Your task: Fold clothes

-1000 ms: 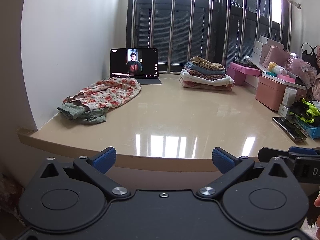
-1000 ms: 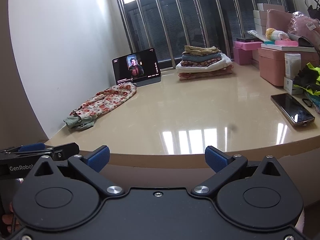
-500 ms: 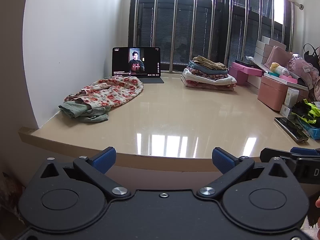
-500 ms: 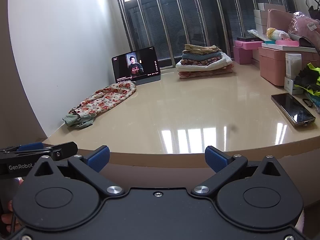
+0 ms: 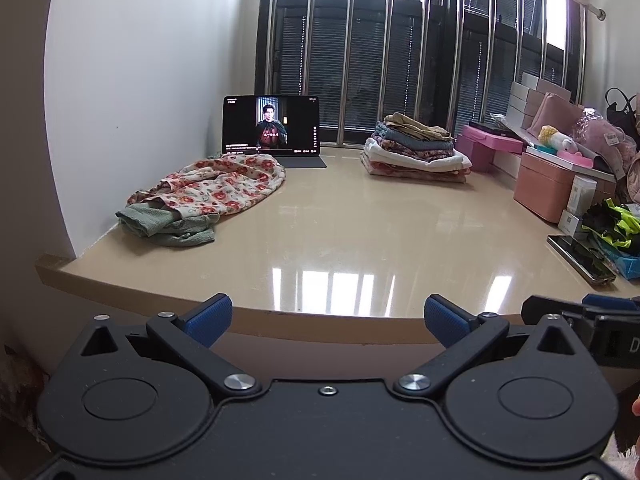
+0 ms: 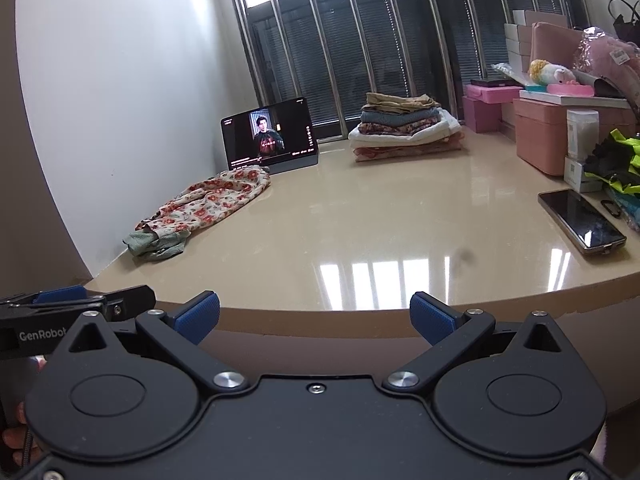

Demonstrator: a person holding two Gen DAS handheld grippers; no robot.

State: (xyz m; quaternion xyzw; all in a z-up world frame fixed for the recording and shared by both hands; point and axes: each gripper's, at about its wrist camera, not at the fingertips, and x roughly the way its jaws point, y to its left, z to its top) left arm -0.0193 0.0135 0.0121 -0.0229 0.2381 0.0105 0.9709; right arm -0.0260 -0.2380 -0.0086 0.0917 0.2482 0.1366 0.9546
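**Pre-grasp: both grippers empty, next garment not yet picked**

Left gripper [image 5: 328, 318] and right gripper [image 6: 315, 316] both hang at the near edge of the glossy beige table [image 5: 360, 240], jaws spread wide, nothing between them. Neither touches cloth.

Task's thing: crumpled floral red-and-cream garment [image 5: 224, 186] lies far left by the white wall, overlapping a bunched grey-green knit garment [image 5: 168, 226] at its near end. Both unfolded. Stack of folded clothes [image 5: 414, 152] sits far centre by the barred window, so some folding looks done.

Step in hand, as I judge: approach for the next piece. Next move calls for reaching forward and left across the bare table, pinching the floral garment at an edge or two corners, dragging it to the open middle to spread flat.

Clutter to avoid: black tablet with lit screen [image 5: 271, 130] just behind the pile; dark smartphone [image 6: 580, 222] near right.
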